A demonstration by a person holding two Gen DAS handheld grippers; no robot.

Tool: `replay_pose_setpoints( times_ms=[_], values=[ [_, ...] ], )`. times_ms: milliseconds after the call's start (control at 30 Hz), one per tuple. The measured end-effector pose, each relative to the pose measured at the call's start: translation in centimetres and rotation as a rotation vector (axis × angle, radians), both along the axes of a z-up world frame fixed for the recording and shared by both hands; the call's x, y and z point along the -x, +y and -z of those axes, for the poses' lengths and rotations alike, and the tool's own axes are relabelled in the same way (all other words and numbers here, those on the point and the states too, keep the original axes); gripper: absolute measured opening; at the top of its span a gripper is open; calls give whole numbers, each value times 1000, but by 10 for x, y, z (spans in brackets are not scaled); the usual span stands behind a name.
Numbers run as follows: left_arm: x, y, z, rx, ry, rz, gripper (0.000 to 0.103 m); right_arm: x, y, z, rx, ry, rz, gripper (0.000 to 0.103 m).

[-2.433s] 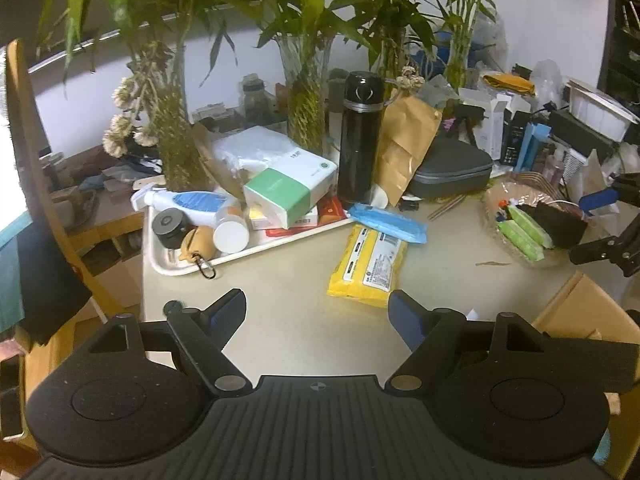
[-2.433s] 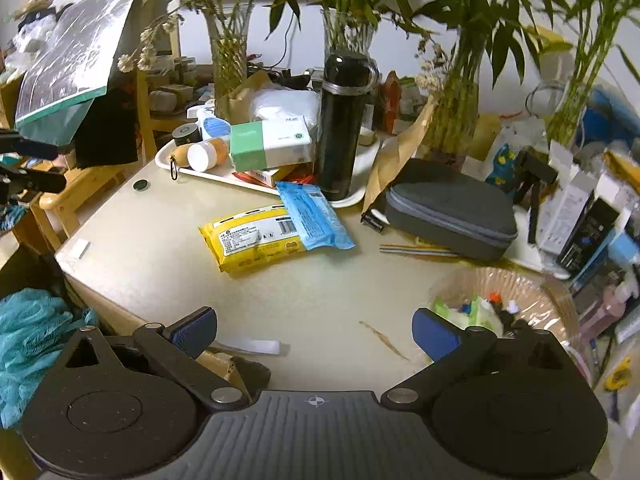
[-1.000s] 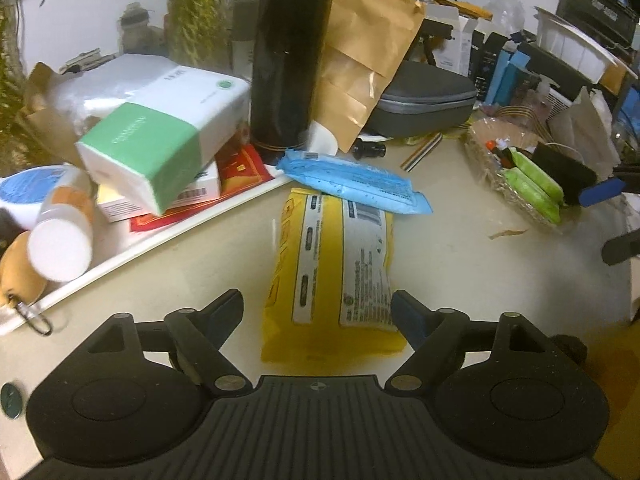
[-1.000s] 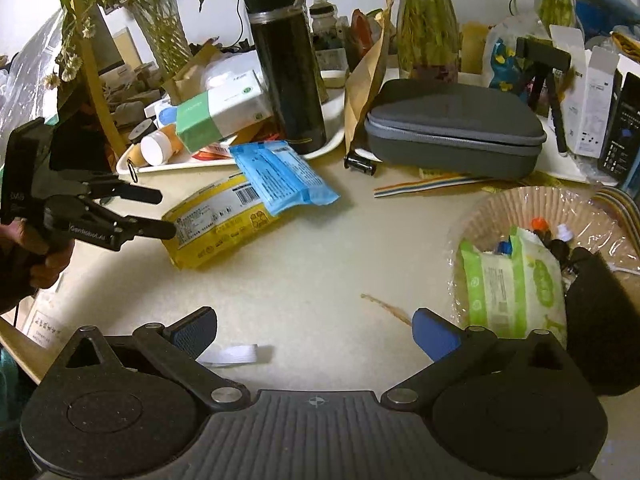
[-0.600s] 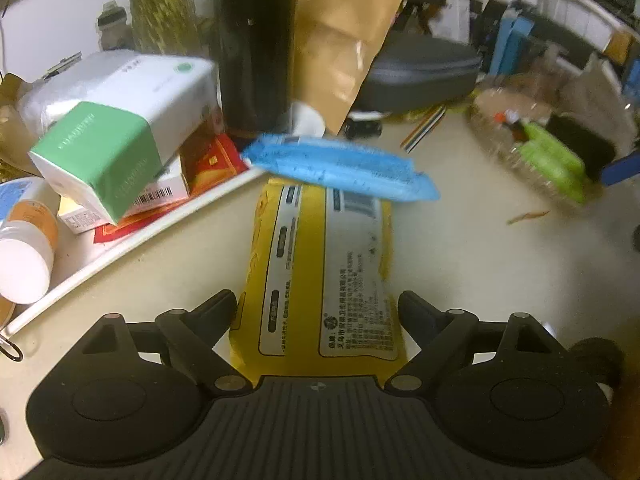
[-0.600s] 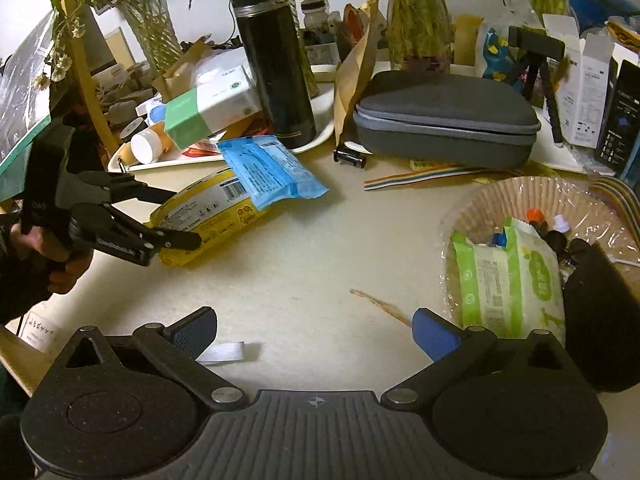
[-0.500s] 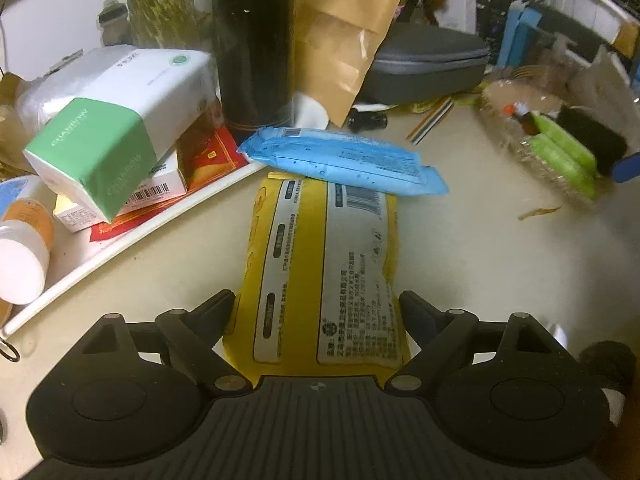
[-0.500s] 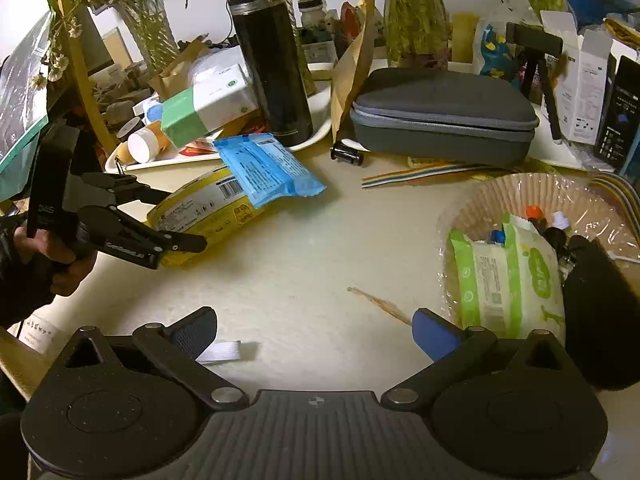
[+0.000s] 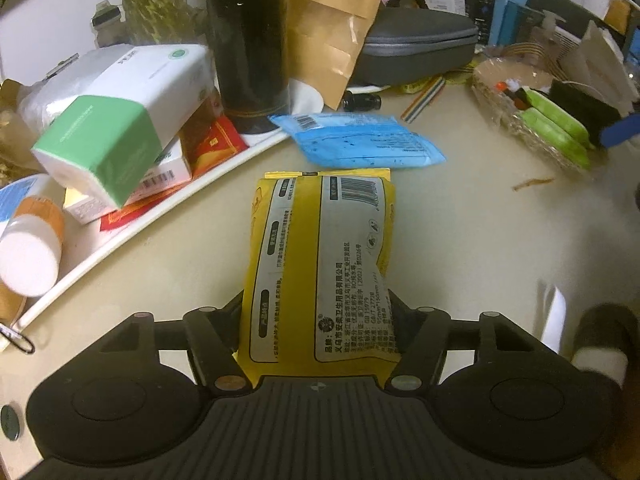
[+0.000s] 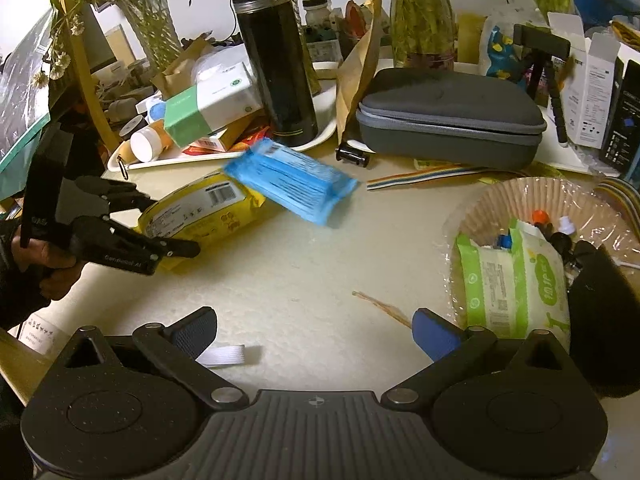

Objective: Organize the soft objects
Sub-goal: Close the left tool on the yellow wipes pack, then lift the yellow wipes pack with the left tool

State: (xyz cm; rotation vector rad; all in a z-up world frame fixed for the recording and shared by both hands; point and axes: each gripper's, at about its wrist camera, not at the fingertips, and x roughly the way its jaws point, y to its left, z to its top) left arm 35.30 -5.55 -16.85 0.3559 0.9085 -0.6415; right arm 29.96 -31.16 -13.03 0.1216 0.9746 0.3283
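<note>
Left gripper (image 9: pixel 318 320) clamped on near end of yellow wipes pack (image 9: pixel 320 264), fingers pressed into both long sides. Pack's far end off the beige tabletop (image 9: pixel 460 240), pointing toward blue wipes pack (image 9: pixel 356 142). Seen from the right wrist camera: same left gripper (image 10: pixel 168 236) at left, held by a hand (image 10: pixel 48 264), yellow wipes pack (image 10: pixel 204 212) tilted with near end in the jaws.

Blue wipes pack (image 10: pixel 292 180) just beyond the yellow one, blurred in that view (contact between the two: cannot tell), partly against rim of white tray (image 10: pixel 180 160). On the tray: black thermos (image 10: pixel 276 64), green-and-white tissue pack (image 10: pixel 208 104), small white-capped bottle (image 10: pixel 146 146).

Right gripper (image 10: pixel 316 332) spread wide, nothing between fingers, hovering low over the tabletop (image 10: pixel 320 272). Lined basket (image 10: pixel 520 200) at right, holding green wipes pack (image 10: pixel 516 284) plus small odds and ends. Grey zip case (image 10: pixel 448 112) behind, well apart from both grippers.
</note>
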Motion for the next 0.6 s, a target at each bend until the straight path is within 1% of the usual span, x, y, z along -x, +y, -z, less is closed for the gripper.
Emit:
replay_pose_setpoints(
  times_ms=[167,333,467,600],
  values=[
    [14,15,-4,-13,5,10,61,-1,5,-4,2,-16,-31,103],
    [27,33,-11,-10,7,-4,56,-3,12,-7,6,-39,-70,103],
    [36,47,-16,-11,-10,-27,54,-6,21,-7,15,-52,-107,103],
    [45,60,-26,12,-31,-62,53,-10,28,-3,8,-59,-136,103]
  ],
)
